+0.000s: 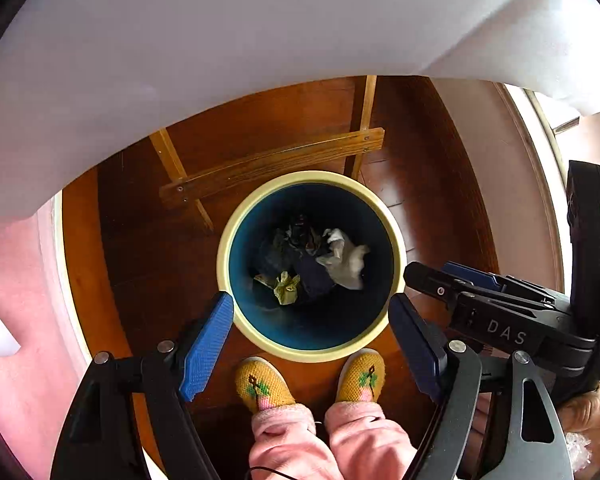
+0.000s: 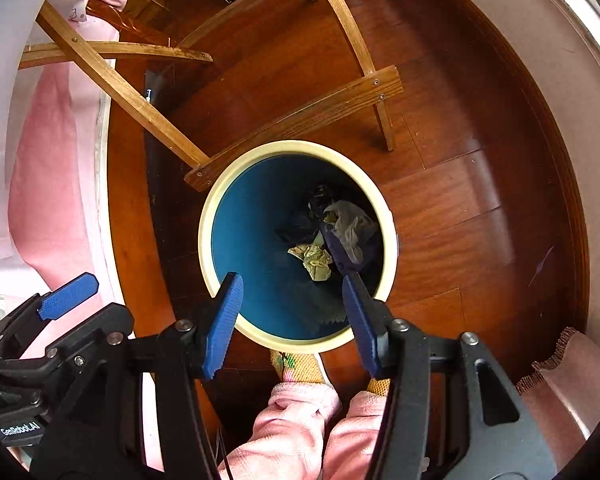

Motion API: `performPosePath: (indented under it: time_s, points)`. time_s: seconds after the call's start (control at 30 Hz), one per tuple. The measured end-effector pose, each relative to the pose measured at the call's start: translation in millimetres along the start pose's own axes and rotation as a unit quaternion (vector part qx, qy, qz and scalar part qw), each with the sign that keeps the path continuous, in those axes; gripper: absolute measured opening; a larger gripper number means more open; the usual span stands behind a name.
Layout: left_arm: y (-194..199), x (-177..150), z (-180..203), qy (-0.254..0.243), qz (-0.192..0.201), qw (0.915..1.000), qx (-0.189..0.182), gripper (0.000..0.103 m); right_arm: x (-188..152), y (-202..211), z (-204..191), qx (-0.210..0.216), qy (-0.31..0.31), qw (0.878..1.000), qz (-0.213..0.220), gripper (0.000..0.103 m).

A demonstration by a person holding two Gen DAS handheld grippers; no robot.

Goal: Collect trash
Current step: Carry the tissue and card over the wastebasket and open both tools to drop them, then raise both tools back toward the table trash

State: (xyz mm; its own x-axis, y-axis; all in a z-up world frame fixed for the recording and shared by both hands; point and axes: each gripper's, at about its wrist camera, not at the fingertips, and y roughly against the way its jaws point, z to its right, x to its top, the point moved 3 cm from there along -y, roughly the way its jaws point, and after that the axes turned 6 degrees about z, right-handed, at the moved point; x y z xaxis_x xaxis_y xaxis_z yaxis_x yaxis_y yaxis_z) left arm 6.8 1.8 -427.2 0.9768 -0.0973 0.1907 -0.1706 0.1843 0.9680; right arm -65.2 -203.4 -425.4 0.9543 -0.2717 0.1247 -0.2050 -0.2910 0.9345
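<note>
Both grippers, left (image 1: 311, 336) and right (image 2: 292, 312), spread wide, empty, above blue bin (image 1: 310, 350) (cream rim); inside: white wrapper (image 1: 346, 260), green crumpled paper (image 1: 286, 289), dark scraps (image 1: 300, 236).

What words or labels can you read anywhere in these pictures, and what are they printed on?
"DAS": white letters on the black body of the right hand-held gripper, seen from the left wrist camera.
"GenRobot.AI": small white label on the left hand-held gripper, at the lower left of the right wrist view; slightly blurred.
The bin and the trash in it show no readable text.
</note>
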Motion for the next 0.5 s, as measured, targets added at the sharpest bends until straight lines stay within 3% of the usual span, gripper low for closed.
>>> performPosePath:
  time_s: [0.23,0.5]
  points:
    - [25.3,8.7,-16.8,0.002,0.047,0.9987,0.021,0.085,5.4,13.2,-17.3,-0.001,0.017,1.0,0.006,0.049]
    - [86.2,21.6,-19.2,0.012,0.078,0.9964,0.029,0.085,7.5,66.6,-50.9,0.004,0.042,0.999,0.013,0.049]
